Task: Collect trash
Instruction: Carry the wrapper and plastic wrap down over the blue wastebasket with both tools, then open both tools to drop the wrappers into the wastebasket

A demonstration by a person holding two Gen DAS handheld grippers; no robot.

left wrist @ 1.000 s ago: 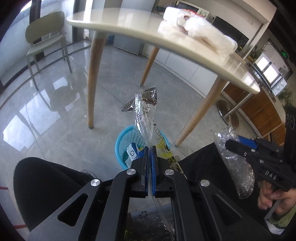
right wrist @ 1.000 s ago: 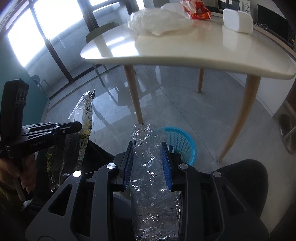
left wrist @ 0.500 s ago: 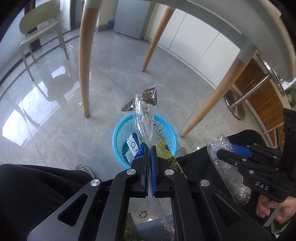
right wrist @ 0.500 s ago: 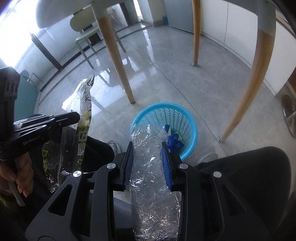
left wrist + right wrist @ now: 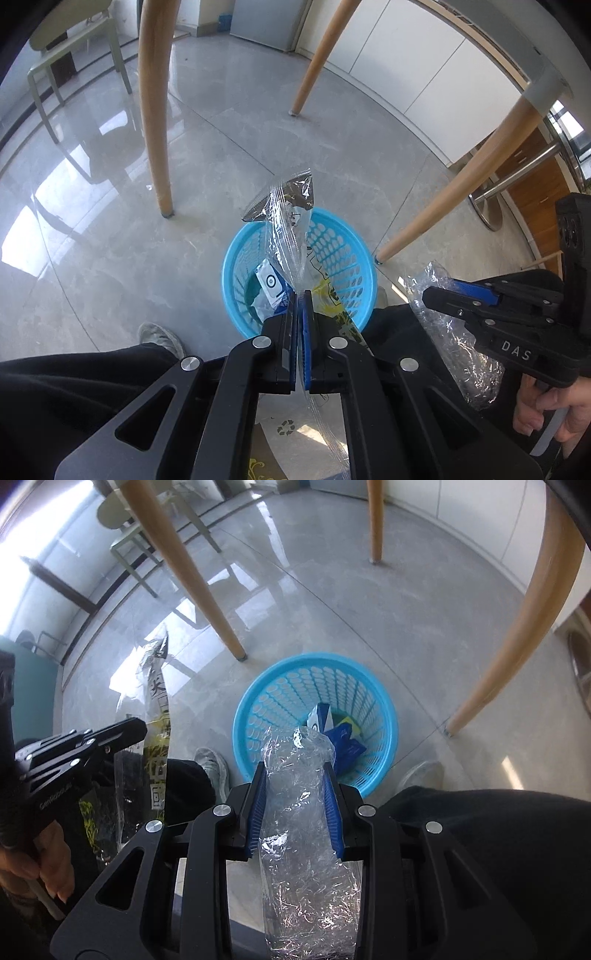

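My left gripper (image 5: 300, 295) is shut on a flat clear snack wrapper (image 5: 290, 236) with yellow print, held upright over the blue mesh trash basket (image 5: 343, 258). My right gripper (image 5: 295, 771) is shut on a crumpled clear plastic bag (image 5: 303, 812), just above the near rim of the basket (image 5: 280, 690). The basket stands on the floor and holds blue and white packets (image 5: 343, 738). Each gripper shows in the other's view: the right gripper (image 5: 436, 295) at the right, the left gripper (image 5: 136, 727) at the left.
Wooden table legs (image 5: 155, 110) (image 5: 458, 188) (image 5: 517, 627) stand around the basket on a glossy grey tile floor (image 5: 110, 221). A green chair (image 5: 74, 40) stands far left. The person's black trousers (image 5: 74, 387) and shoes (image 5: 214, 764) lie close to the basket.
Both grippers have dropped from tabletop height and tilted toward the floor. The basket has grown larger and nearer in both views. Both still hold their trash.
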